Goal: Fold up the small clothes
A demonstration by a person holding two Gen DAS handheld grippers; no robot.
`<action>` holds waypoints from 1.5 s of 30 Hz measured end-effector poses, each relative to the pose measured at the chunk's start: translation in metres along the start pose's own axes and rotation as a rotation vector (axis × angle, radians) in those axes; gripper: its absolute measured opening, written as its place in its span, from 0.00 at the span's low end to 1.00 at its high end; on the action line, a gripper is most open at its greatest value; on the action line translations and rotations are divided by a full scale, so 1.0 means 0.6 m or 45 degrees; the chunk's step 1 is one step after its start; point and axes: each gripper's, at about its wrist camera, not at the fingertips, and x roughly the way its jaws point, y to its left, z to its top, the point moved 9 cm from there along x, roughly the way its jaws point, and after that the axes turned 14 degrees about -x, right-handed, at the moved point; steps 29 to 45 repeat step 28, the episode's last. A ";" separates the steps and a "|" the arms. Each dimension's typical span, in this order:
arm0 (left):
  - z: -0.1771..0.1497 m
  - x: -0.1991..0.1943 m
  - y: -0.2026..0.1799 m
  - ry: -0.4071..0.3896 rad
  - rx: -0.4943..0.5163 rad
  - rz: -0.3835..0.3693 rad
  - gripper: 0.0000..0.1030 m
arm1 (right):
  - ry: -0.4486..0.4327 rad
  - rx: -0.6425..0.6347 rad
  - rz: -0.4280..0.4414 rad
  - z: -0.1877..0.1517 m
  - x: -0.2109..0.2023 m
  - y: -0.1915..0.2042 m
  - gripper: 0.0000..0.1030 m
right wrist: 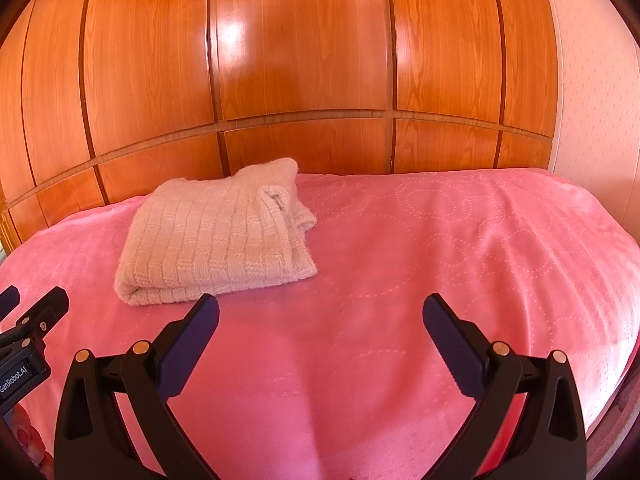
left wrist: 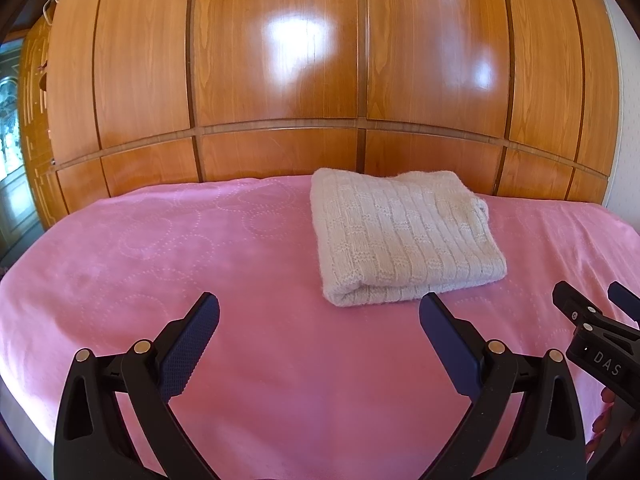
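Note:
A cream ribbed knit garment (left wrist: 404, 236) lies folded into a thick rectangle on the pink bedspread (left wrist: 200, 264), its rolled fold edge facing me. In the right wrist view the same garment (right wrist: 216, 236) sits ahead and to the left, with a sleeve cuff poking out at its far right corner. My left gripper (left wrist: 319, 308) hovers open just short of the garment's near edge, nothing between its fingers. My right gripper (right wrist: 321, 308) is open too, over bare bedspread (right wrist: 440, 240) to the right of the garment. Each gripper shows at the edge of the other's view: right gripper (left wrist: 592, 300), left gripper (right wrist: 34, 298).
A glossy wooden panelled wall (left wrist: 280, 80) rises directly behind the bed's far edge. A pale wall (right wrist: 592, 80) stands at the right. The bed's near edge curves down at lower left (left wrist: 24, 408). A glass-fronted cabinet (left wrist: 12, 120) shows far left.

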 end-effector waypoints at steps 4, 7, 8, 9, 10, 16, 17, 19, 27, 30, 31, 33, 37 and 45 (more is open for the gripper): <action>-0.003 -0.002 -0.003 0.004 0.001 -0.008 0.96 | 0.003 0.001 0.001 -0.001 0.002 -0.001 0.98; -0.004 0.000 -0.004 0.008 0.001 -0.012 0.96 | 0.004 0.002 0.002 0.000 0.002 -0.002 0.98; -0.005 0.000 -0.005 0.012 -0.001 -0.016 0.96 | 0.005 0.002 0.002 -0.001 0.003 -0.002 0.98; -0.005 0.001 -0.005 0.015 -0.004 -0.017 0.96 | 0.003 0.004 0.003 -0.001 0.003 -0.002 0.98; -0.006 0.001 -0.005 0.017 -0.007 -0.017 0.96 | 0.002 0.005 0.004 -0.001 0.003 -0.002 0.98; -0.011 0.005 -0.004 0.048 -0.033 -0.024 0.96 | 0.013 0.007 0.005 -0.004 0.008 -0.003 0.98; -0.013 0.006 -0.005 0.054 -0.029 -0.028 0.96 | 0.015 0.007 0.004 -0.005 0.009 -0.004 0.98; -0.015 0.008 -0.007 0.054 -0.019 -0.027 0.96 | 0.017 0.010 0.005 -0.006 0.010 -0.004 0.98; -0.029 0.059 0.017 0.206 -0.032 0.006 0.96 | 0.126 0.039 0.020 -0.019 0.054 -0.026 0.98; -0.029 0.068 0.026 0.230 -0.042 0.017 0.96 | 0.157 0.038 0.010 -0.020 0.069 -0.038 0.98; -0.029 0.068 0.026 0.230 -0.042 0.017 0.96 | 0.157 0.038 0.010 -0.020 0.069 -0.038 0.98; -0.029 0.068 0.026 0.230 -0.042 0.017 0.96 | 0.157 0.038 0.010 -0.020 0.069 -0.038 0.98; -0.029 0.068 0.026 0.230 -0.042 0.017 0.96 | 0.157 0.038 0.010 -0.020 0.069 -0.038 0.98; -0.029 0.068 0.026 0.230 -0.042 0.017 0.96 | 0.157 0.038 0.010 -0.020 0.069 -0.038 0.98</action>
